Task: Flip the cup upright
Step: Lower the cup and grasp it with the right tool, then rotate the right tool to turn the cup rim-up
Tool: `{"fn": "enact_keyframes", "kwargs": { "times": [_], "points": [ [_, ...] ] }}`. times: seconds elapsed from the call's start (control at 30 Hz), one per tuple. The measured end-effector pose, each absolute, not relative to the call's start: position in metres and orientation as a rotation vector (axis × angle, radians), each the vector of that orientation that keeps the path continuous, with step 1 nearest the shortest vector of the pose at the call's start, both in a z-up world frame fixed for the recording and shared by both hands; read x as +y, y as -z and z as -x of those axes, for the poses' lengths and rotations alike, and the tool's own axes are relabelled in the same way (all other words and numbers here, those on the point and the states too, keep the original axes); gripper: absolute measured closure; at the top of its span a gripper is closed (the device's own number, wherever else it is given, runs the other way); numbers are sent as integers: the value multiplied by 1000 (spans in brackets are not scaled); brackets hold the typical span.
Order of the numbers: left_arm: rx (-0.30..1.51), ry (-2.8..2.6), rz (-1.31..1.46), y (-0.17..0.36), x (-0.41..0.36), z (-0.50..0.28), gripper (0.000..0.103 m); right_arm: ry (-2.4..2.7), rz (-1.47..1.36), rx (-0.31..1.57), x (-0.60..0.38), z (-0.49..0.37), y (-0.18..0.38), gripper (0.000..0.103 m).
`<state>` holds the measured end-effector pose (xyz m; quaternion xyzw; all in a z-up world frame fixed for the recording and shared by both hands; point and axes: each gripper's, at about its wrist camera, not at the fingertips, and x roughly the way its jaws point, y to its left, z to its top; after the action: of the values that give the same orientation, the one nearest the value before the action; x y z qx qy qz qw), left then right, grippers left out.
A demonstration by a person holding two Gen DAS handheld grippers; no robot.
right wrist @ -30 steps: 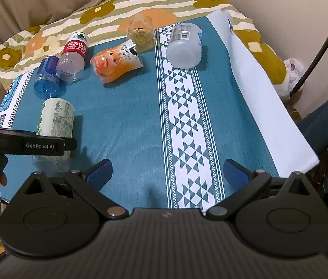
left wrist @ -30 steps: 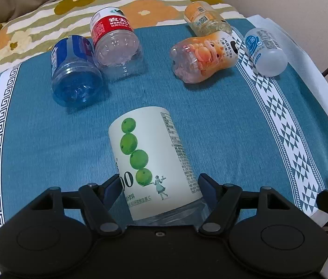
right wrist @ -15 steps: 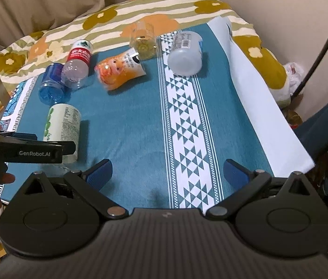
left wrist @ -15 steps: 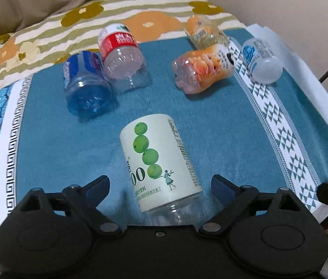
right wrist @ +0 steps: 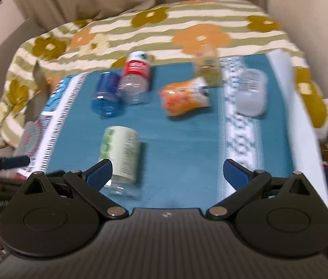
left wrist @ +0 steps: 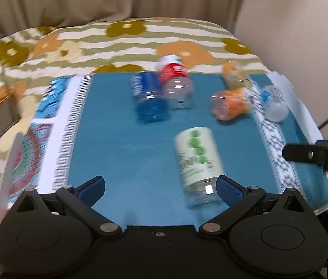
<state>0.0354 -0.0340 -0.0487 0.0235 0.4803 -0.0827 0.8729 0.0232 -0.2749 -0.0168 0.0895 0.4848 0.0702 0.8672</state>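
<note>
Several cut-off bottle cups lie on their sides on the blue cloth (left wrist: 122, 153). The nearest is a white cup with green dots (left wrist: 197, 160), also in the right wrist view (right wrist: 120, 153). My left gripper (left wrist: 160, 189) is open and empty, pulled back, with the white cup by its right finger. My right gripper (right wrist: 167, 174) is open and empty, the white cup just beyond its left finger. Farther back lie a blue cup (left wrist: 148, 100), a red-label cup (left wrist: 175, 83), an orange cup (left wrist: 232, 103), a yellow cup (left wrist: 234, 74) and a frosted white cup (left wrist: 273, 103).
The cloth covers a table with a flowered quilt (left wrist: 126, 39) behind it and beige curtains beyond. The cloth's white edge (right wrist: 303, 125) runs along the right side. The other gripper shows at the right edge of the left wrist view (left wrist: 317, 155).
My left gripper has opened, let go of the white cup and pulled back and left. The cup still lies on its side. My right gripper has drawn back and turned left.
</note>
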Motion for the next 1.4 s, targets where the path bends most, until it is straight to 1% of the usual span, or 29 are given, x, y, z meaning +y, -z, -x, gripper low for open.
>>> {"fn": "enact_keyframes", "kwargs": {
  "times": [0.23,0.43,0.5,0.6,0.7,0.87,0.97,1.0,1.4],
  "points": [
    [1001,126,17,47,21,-28,0,-194,-127,1125,-232,-73,32,0],
    [1027,92,50,55,55,-27,0,-224,-228,1279,-214,-116,65,0],
    [1034,91,77,57,65,-29,0,-222,-260,1321,-214,-127,76,6],
    [1046,93,105,61,73,-33,0,-211,-274,1363,-210,-141,87,10],
    [1060,85,104,66,77,-37,0,-216,-264,1386,-206,-148,93,15],
    [1086,82,130,75,85,-48,0,-223,-266,1413,-199,-156,100,17],
    [1089,82,132,75,87,-53,0,-224,-295,1436,-198,-159,106,22],
    [1089,83,130,75,86,-54,0,-226,-306,1444,-199,-159,109,26],
    [1098,94,135,75,80,-61,0,-244,-334,1406,-203,-153,101,31]
  ]
}}
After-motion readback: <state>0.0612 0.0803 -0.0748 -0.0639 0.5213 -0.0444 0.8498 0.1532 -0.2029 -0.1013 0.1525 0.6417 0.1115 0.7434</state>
